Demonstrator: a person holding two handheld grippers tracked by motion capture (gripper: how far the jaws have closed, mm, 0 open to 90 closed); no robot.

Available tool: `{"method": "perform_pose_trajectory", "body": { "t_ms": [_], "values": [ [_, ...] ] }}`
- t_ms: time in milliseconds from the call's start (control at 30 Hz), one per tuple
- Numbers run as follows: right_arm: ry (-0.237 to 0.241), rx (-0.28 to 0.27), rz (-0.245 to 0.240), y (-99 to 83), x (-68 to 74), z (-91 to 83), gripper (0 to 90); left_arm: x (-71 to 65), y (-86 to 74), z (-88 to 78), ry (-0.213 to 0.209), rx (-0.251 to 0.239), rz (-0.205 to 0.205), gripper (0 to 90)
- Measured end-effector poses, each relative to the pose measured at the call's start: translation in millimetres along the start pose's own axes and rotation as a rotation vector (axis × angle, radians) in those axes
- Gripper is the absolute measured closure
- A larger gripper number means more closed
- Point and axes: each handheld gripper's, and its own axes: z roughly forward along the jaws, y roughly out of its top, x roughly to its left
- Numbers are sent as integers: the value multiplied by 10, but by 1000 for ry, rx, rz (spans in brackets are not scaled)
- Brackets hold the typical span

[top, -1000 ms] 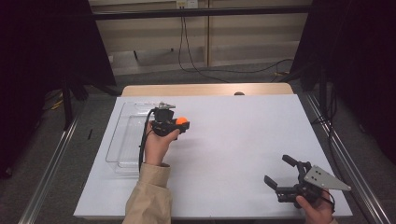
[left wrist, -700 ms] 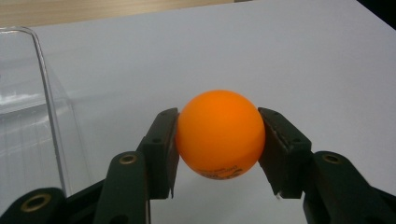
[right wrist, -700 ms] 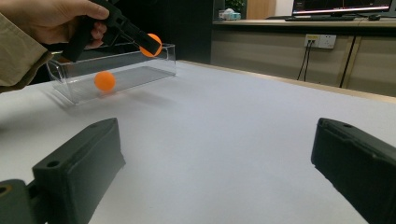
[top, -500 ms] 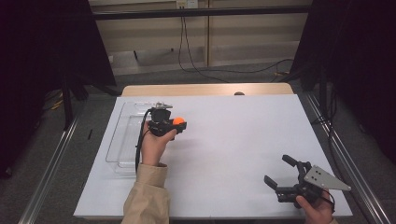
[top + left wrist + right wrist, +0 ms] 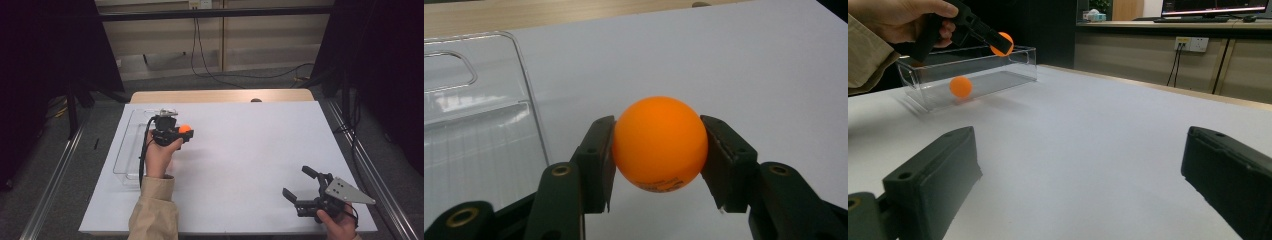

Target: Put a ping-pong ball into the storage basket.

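Observation:
My left gripper (image 5: 186, 131) is shut on an orange ball (image 5: 185, 129), held just right of a clear plastic box (image 5: 128, 150) on the white table. In the left gripper view the ball (image 5: 658, 142) sits squeezed between both black pads, above the table, with the box (image 5: 474, 130) to its left. The right gripper view shows that ball (image 5: 1004, 43) over the box's near rim, and a second orange ball (image 5: 960, 86) lying inside the box (image 5: 1013, 62). My right gripper (image 5: 296, 181) rests open near the table's front right corner, nothing between its jaws.
A white sheet (image 5: 250, 150) covers the table, and a wooden strip (image 5: 220, 96) runs along its far edge. Cables lie on the floor beyond. Metal rails flank the table on both sides.
The left hand has shifted the held ball a little to the left, toward the box. The right gripper has stayed in place.

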Motion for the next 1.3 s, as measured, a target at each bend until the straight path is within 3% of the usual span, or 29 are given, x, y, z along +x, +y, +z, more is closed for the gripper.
{"method": "perform_pose_trajectory", "body": {
  "t_ms": [333, 1300],
  "values": [
    [1, -1, 0, 2, 0, -1, 15, 55, -9, -62, 30, -6, 9, 510],
    [1, 1, 0, -1, -1, 4, 14, 276, -65, -233, 104, -26, -18, 510]
  ]
}}
